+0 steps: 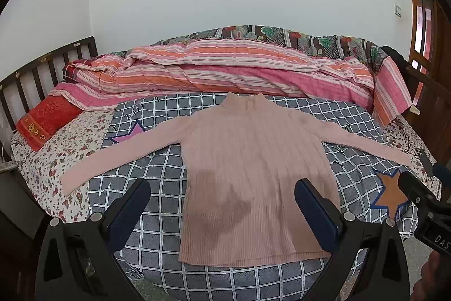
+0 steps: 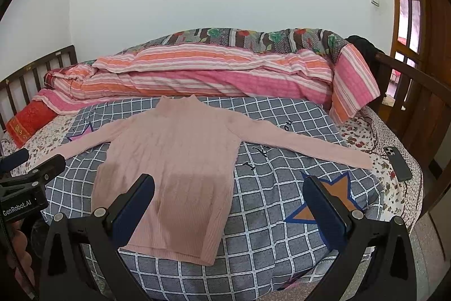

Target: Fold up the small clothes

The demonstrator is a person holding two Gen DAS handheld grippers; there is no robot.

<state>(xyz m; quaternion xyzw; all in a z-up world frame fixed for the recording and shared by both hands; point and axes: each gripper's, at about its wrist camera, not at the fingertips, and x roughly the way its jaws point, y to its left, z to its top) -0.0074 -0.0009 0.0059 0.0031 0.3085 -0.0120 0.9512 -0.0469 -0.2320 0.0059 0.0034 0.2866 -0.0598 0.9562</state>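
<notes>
Left gripper [image 1: 222, 212] agape above sweater [image 1: 248, 182].

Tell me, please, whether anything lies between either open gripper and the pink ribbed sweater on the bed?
Nothing visible does. The pink ribbed sweater lies flat and uncovered on the grey checked blanket, directly ahead of the left gripper and right gripper.

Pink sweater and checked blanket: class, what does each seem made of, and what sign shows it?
Pink sweater: apparently soft matte knit, shown by vertical ribbing; fibre unclear. Checked blanket: seemingly plush fleece-like fabric, shown by its fuzzy, mottled grey squares.
</notes>
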